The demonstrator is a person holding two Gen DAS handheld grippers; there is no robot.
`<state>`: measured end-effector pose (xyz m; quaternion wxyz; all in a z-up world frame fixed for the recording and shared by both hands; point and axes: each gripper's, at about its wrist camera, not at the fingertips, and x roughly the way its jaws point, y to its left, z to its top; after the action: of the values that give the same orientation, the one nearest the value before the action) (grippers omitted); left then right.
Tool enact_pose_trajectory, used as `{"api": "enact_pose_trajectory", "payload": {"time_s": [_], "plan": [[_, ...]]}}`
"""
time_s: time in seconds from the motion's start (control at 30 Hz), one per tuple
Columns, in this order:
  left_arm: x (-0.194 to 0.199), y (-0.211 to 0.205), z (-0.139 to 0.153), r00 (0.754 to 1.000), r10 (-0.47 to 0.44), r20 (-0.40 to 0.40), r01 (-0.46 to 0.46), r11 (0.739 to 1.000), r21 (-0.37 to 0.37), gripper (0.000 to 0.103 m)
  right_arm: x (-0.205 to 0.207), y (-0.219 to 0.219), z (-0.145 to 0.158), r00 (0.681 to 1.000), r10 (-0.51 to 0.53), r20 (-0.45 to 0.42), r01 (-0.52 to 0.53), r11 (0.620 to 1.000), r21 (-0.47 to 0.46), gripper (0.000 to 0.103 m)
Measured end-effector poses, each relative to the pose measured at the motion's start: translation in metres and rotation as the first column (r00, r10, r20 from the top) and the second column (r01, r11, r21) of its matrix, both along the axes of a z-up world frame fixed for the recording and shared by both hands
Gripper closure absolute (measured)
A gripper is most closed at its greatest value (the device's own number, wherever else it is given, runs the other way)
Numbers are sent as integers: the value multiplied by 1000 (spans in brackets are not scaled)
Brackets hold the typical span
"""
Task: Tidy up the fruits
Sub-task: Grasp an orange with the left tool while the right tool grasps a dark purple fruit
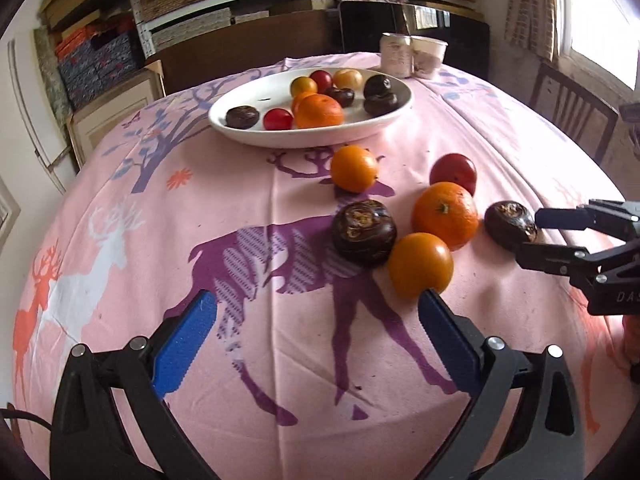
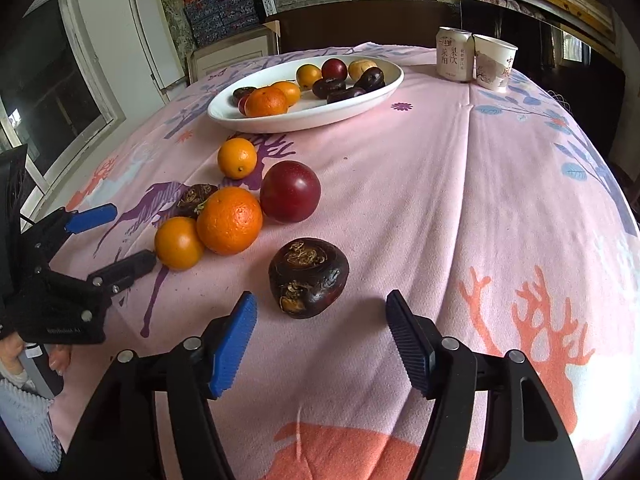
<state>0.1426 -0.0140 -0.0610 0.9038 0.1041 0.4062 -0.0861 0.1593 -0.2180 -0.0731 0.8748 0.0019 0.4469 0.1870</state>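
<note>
A white oval plate (image 1: pixel 240 128) (image 2: pixel 224 114) at the back of the table holds several oranges, plums and dark brown fruits. On the pink cloth lie a large orange (image 1: pixel 445 214) (image 2: pixel 229 220), a red plum (image 2: pixel 290 191), two small orange fruits (image 1: pixel 354 168) (image 1: pixel 420 264) and a dark fruit (image 1: pixel 364 232). My right gripper (image 2: pixel 322 300) (image 1: pixel 528 236) is open; another dark fruit (image 2: pixel 308 276) sits at its tips, with gaps on both sides. My left gripper (image 1: pixel 318 300) (image 2: pixel 132 234) is open and holds nothing, one fingertip next to the nearer small orange fruit (image 2: pixel 179 243).
A drink can (image 2: pixel 454 54) and a paper cup (image 2: pixel 494 62) stand behind the plate at the table's far edge. A wooden chair (image 1: pixel 572 108) is beyond the right side. Shelves with stacked boxes fill the back wall. A person's hand (image 2: pixel 60 356) holds the left gripper.
</note>
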Motion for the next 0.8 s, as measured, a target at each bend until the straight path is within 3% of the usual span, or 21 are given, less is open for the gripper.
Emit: {"api": "enact_pose_trajectory", "payload": {"time_s": [0.13,0.23,0.37,0.43,0.6,0.7,0.8], "plan": [[-6,-20,5,998,-47,43,46,998,40,4,0,-2,1,1000,3,-5,-3,1000,25,32],[-6,-29,5,995,-87,41,86,996,28,4,1,-1,0,1000,7,-7,-6,1000,27,31],[17,-34,-7,1000,-2,-24,4,997,78,4,1,-2,0,1000,7,-8,-6,999,35,30],[26,-27,-11,998,31,-60,-28,999,42,4,1,-2,0,1000,7,-8,-6,999,37,30],[21,8,-5,989,139,-42,-140,989,-37,4,1,-3,0,1000,4,-7,-4,999,41,30],[25,24,-15,981,136,-138,-154,980,-128,4,1,0,1,1000,3,-4,-3,1000,25,29],[23,12,-17,984,128,-126,-136,989,-51,4,2,5,1,1000,7,5,-7,1000,4,29]]}}
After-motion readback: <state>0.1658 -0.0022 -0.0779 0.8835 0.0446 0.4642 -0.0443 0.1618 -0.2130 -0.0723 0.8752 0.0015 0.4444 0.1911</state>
